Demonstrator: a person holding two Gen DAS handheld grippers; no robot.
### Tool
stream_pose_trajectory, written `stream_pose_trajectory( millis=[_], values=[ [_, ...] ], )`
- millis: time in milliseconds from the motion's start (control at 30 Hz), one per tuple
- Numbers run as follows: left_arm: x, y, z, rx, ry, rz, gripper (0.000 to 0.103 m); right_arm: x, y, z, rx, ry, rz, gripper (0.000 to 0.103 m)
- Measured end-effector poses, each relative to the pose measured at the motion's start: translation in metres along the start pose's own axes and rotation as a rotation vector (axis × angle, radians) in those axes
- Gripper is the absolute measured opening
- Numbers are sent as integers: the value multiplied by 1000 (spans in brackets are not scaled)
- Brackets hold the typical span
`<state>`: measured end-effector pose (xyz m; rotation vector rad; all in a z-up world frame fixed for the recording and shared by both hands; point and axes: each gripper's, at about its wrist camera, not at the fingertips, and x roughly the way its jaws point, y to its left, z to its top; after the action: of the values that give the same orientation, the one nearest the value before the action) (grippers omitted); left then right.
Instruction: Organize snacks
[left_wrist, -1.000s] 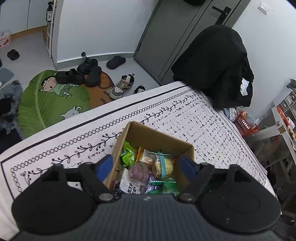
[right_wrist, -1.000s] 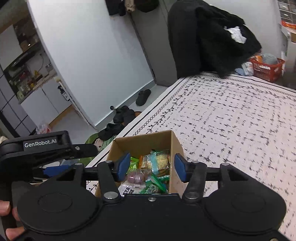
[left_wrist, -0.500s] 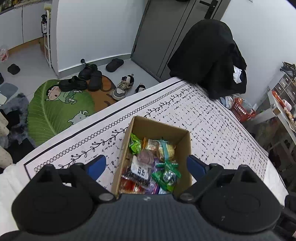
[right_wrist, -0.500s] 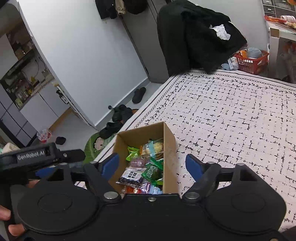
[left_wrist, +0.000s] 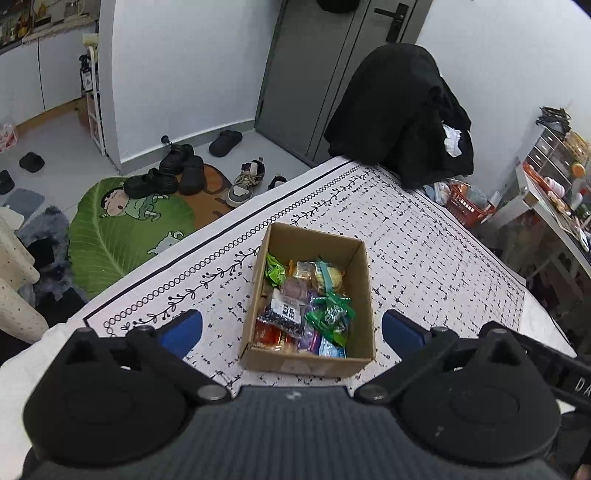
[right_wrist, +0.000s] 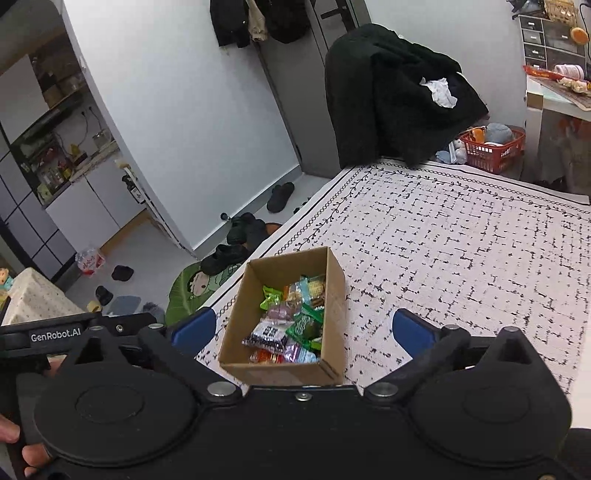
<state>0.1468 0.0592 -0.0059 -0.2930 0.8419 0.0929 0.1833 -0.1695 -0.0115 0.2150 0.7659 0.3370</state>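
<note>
While we are holding both grippers up over the box (left_wrist: 308, 295), we are thinking about what could go wrong. Our left gripper (left_wrist: 291, 328) and right gripper (right_wrist: 304, 326) have just been opening, and both are standing wide with nothing between the blue pads. The box is sitting on the patterned cloth (left_wrist: 424, 258), near its edge above the floor. The snacks (left_wrist: 306, 306) are lying inside it in a loose heap. If we are reaching in too fast, we may be bumping the thin wall and sliding the light box toward that edge. The packets are looking shiny and crinkly, so they may be slipping out of a pinch. Some are flat, some are puffy. The box is brown cardboard with straight sides and no lid. The cloth is looking soft and a bit bumpy.
</note>
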Motion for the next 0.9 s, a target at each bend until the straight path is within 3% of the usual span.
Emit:
stream_pose_trajectory(
  millis=[900],
  values=[
    [-101, -1, -71, 138, -87, 21, 103, -104, 7, -49, -74, -85, -26, 103]
  ],
)
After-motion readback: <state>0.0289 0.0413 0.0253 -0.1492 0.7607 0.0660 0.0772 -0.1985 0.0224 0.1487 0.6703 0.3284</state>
